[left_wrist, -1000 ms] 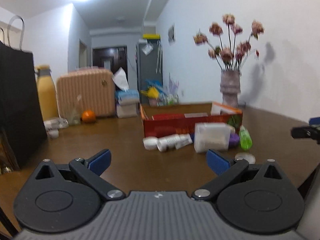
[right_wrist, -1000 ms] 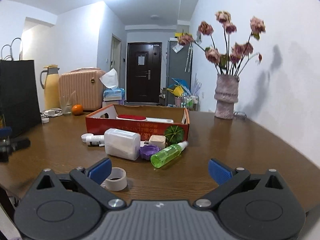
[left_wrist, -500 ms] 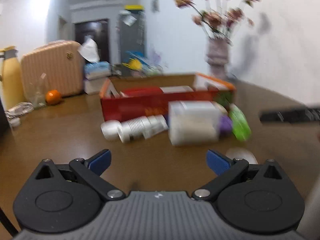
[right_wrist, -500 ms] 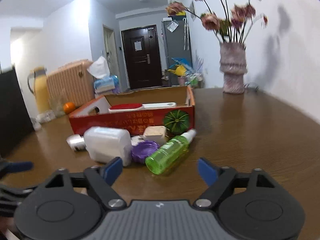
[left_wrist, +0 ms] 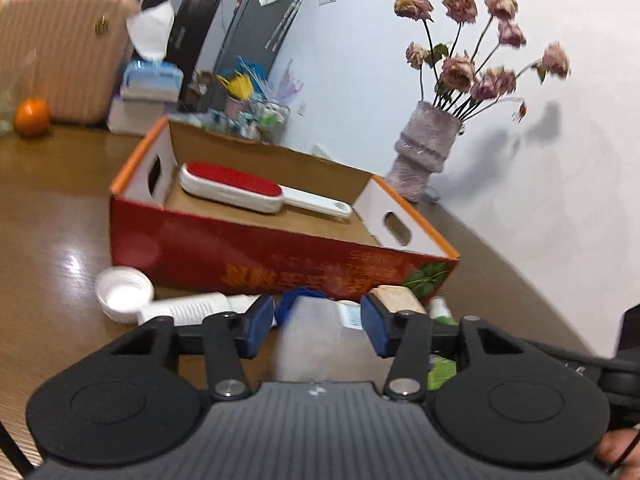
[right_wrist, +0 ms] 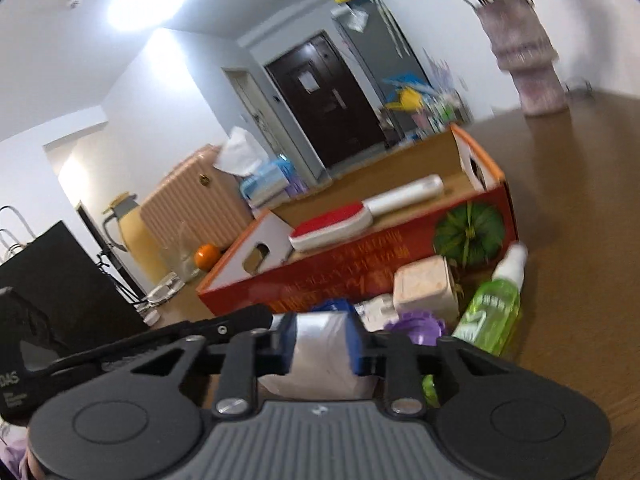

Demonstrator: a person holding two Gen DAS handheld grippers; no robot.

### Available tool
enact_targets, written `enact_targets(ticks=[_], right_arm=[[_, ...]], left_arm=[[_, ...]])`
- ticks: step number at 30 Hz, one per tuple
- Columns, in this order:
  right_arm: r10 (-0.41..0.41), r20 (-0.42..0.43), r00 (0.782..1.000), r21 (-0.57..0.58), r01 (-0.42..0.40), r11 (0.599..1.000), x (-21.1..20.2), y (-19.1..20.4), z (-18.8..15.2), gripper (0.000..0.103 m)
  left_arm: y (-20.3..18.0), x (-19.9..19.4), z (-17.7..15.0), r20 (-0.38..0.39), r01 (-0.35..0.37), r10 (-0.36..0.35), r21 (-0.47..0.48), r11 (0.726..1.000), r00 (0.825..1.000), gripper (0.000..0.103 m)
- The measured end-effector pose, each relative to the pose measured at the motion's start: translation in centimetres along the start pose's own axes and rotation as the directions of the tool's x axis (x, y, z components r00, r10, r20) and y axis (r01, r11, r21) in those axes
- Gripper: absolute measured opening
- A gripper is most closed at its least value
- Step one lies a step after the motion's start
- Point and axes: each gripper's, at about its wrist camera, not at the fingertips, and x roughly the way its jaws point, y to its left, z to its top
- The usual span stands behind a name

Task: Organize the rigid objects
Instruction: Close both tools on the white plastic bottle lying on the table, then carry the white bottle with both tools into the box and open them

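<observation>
White plastic box (left_wrist: pixel 320 336) apparently clamped between both grippers' closing jaws.

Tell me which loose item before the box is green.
The spray bottle, lying at the right end; the container, cap and tube are white, the lid purple.
</observation>
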Motion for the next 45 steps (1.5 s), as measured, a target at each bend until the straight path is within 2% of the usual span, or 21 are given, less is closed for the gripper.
enact_targets(ticks=[2,5,9,13,15,19,22,27,30,34,38,41,42,45], right_arm=[[0.018,-0.005,1.000,0.013,-0.018,1.000,0.3,0.1,-0.3,0.018],[0.005,-0.003,1.000,0.012,-0.005,1.000,0.0,1.3,-0.9,0.016],[0.037,0.016,0.999,-0.029,-0.036,0.999,-1.7,3.4,-2.1,0.016],[0.089,-0.038,0.995,-0.105,-0.093,0.990,-2.4,6.5,-4.1,0.016],[0.083,-0.072,0.994,-0.156,-0.093,0.983,-2.4,8.4,-5.4,0.019],[0.067,-0.097,0.993,-0.257,-0.090,0.962,-3.9,11.1,-8.1,0.019],[0.073,-0.125,0.989,-0.224,-0.100,0.969,-5.1,11.2,-9.7,0.019],[0.029,-0.133,0.991,-0.254,-0.063,0.965,-7.2,12.1,-12.0,0.027],[0.051,-0.118,0.992,-0.218,-0.076,0.973,-8.3,11.7,-12.0,0.027],[0.022,-0.078,0.997,-0.213,-0.039,0.976,-8.8,11.5,-11.7,0.027],[0.024,-0.085,0.996,-0.183,-0.040,0.982,-7.9,11.1,-11.4,0.027],[0.010,-0.091,0.996,-0.165,-0.025,0.986,-7.1,10.8,-11.4,0.030],[0.002,-0.087,0.996,-0.155,-0.015,0.988,-7.0,10.7,-11.4,0.034],[-0.012,-0.085,0.996,-0.151,-0.001,0.989,-6.7,10.6,-11.1,0.034]], left_arm=[[0.4,0.0,-0.2,-0.003,0.028,-0.028,-0.025,0.999,1.000,0.046],[-0.1,-1.6,-0.7,0.014,0.009,-0.009,0.020,1.000,1.000,0.046],[0.1,-5.9,-2.2,0.040,-0.018,0.017,0.017,1.000,0.999,0.046],[1.0,-10.6,-5.1,0.081,-0.075,0.075,0.004,0.997,0.994,0.046],[1.7,-13.1,-6.7,0.116,-0.072,0.074,-0.024,0.997,0.990,0.046],[2.7,-16.4,-8.2,0.101,-0.024,0.029,-0.047,0.999,0.994,0.047],[2.5,-17.6,-9.3,0.101,-0.023,0.024,-0.018,1.000,0.995,0.049],[2.3,-17.9,-10.3,0.095,0.018,-0.015,-0.032,0.999,0.995,0.056],[2.2,-17.9,-10.2,0.107,0.014,-0.010,-0.028,1.000,0.994,0.065],[2.5,-17.7,-10.1,0.099,0.010,-0.006,-0.043,0.999,0.995,0.065],[3.1,-16.9,-10.3,0.071,-0.003,0.008,-0.069,0.998,0.997,0.058],[3.7,-16.6,-10.3,0.061,-0.043,0.048,-0.091,0.995,0.997,0.054],[4.1,-16.5,-10.2,0.060,-0.038,0.044,-0.104,0.994,0.997,0.053],[4.7,-16.5,-10.1,0.056,-0.006,0.012,-0.123,0.992,0.998,0.046]])
